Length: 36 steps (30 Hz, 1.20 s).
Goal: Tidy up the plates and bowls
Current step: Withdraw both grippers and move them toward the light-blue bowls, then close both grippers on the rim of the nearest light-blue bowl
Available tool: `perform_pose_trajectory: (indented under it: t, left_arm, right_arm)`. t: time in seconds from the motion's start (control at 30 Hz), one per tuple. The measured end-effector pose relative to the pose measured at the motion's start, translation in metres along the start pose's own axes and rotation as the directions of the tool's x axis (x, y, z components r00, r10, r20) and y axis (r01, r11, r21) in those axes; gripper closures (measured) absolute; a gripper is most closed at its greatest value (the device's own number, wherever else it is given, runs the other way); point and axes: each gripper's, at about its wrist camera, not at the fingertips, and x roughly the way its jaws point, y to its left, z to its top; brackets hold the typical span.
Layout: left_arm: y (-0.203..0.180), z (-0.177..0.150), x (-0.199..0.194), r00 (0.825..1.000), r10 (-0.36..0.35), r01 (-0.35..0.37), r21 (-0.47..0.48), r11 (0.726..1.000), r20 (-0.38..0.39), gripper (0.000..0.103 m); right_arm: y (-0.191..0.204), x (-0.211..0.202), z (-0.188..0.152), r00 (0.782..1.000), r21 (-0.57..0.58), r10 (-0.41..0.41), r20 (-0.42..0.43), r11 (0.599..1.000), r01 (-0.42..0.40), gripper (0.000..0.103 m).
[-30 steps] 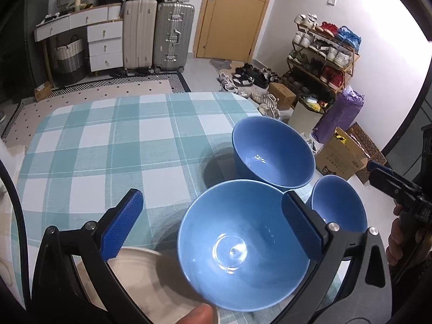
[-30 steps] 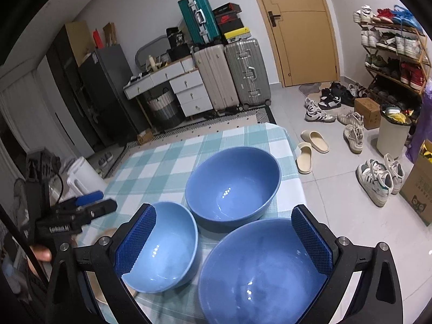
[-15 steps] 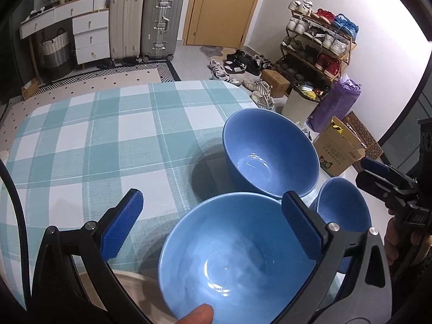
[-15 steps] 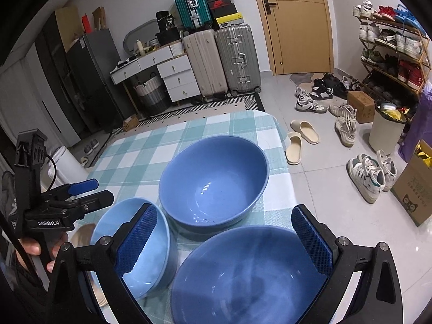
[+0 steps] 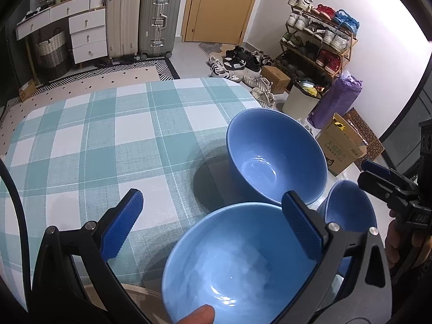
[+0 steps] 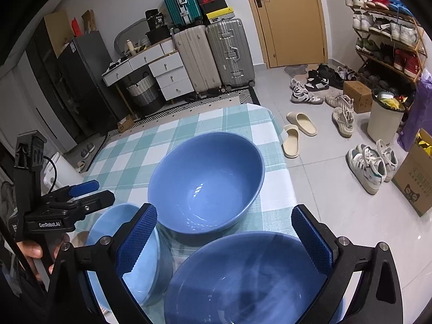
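While we hover over the table [image 5: 81, 140], its teal-and-white check cloth fills most of the left view, bare across the far and left side. Three blue bowls crowd the near right corner. The far bowl [image 6: 206, 181] sits upright on the cloth near the right edge. The left bowl [image 5: 237, 264] is right under our left gripper [image 5: 213, 226], whose blue pads stand wide apart and hold nothing; a fingertip [image 5: 197, 314] shows at the bowl's near rim. The right bowl [image 6: 248, 278] lies below our right gripper [image 6: 229, 237], also spread open and empty. The three bowls sit just beside one another; whether the rims touch we cannot tell. A pale plate [image 5: 129, 294] peeks out under the left bowl.

Beyond the table we see a patterned rug [image 5: 108, 78], two upright suitcases [image 6: 213, 59] with a teal one stacked above, a white drawer unit [image 5: 83, 37], a yellow door [image 6: 286, 16], a loaded shoe rack [image 5: 318, 37], loose shoes and slippers [image 6: 297, 132] on the grey tile floor, and a cardboard box [image 5: 340, 145].
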Motion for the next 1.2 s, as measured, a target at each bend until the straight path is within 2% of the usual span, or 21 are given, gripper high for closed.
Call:
perform_pose_trajectory:
  t: [0.27,0.6,0.73,0.83,1.0,1.2]
  left_arm:
    - [0.006,0.001,0.008,1.000,-0.008,0.007,0.025,1.000,0.023,0.001]
    - [0.011,-0.013,-0.016,0.999,-0.010,0.009,0.013,1.000,0.054,0.001]
    - [0.009,-0.014,-0.026,0.998,0.000,-0.001,0.015,1.000,0.058,0.001]
    - [0.006,-0.011,-0.033,0.998,0.002,-0.003,0.014,1.000,0.064,0.001]
    - [-0.002,-0.002,-0.035,0.998,0.013,-0.014,0.027,1.000,0.067,0.001]
    - [-0.012,0.008,-0.016,0.999,0.010,-0.011,0.033,0.999,0.034,0.001]
  right_arm:
    - [0.011,-0.031,-0.007,0.998,0.019,0.026,0.060,0.999,-0.027,0.001]
    - [0.035,-0.088,-0.008,0.985,0.028,0.106,0.140,0.993,-0.111,0.001]
    - [0.037,-0.117,-0.001,0.969,0.053,0.082,0.233,0.994,-0.097,0.001]
    - [0.035,-0.129,0.009,0.962,0.071,0.056,0.269,0.994,-0.078,0.001]
    - [0.032,-0.131,0.027,0.964,0.064,0.019,0.267,0.997,-0.038,0.001]
    - [0.014,-0.082,0.038,0.988,0.077,0.015,0.153,0.997,-0.027,0.001]
